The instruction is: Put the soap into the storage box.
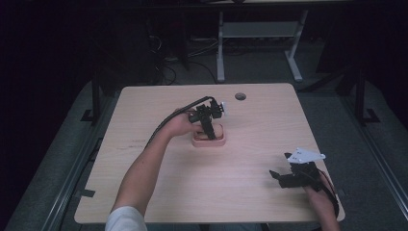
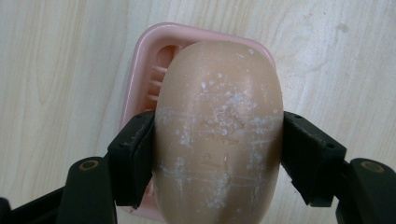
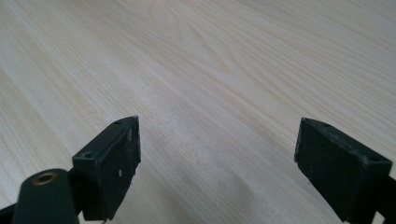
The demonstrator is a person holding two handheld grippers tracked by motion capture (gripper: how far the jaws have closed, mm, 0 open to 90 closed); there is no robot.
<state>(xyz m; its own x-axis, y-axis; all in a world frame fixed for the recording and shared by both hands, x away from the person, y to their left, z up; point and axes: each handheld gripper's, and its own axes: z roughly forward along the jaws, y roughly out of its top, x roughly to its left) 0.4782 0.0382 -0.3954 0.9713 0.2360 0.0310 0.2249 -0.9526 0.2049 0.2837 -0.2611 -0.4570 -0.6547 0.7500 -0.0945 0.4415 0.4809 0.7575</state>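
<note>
The table [image 1: 250, 192] is mostly bare wood, and the action is near its middle, where the left gripper [image 1: 208, 126] points down over the pink dish [image 1: 209, 141]. From its own camera you can see both jaws pressed against the flanks of the soap [image 2: 218, 135], so it is clamped on the bar, with the dish [image 2: 140, 70] right underneath. Whether the soap is resting in the dish or held just above it, I can't tell from here.

The right gripper [image 1: 285, 174] sits well apart, near the table's front right corner, its jaws spread wide over plain wood [image 3: 210, 70] with nothing between them.

Now, the worry. That bar is rounded and looks slick (chalky flecks and scratch lines across its top), and the jaws hold it on curved sides. Too light a squeeze and I'd guess it squirts out forwards or drops. Too hard, and the pads might dig in.

The dish looks light as well. If the soap is stuck to its ribs, the dish could lift or skid along with it, and nothing is bracing it.
</note>
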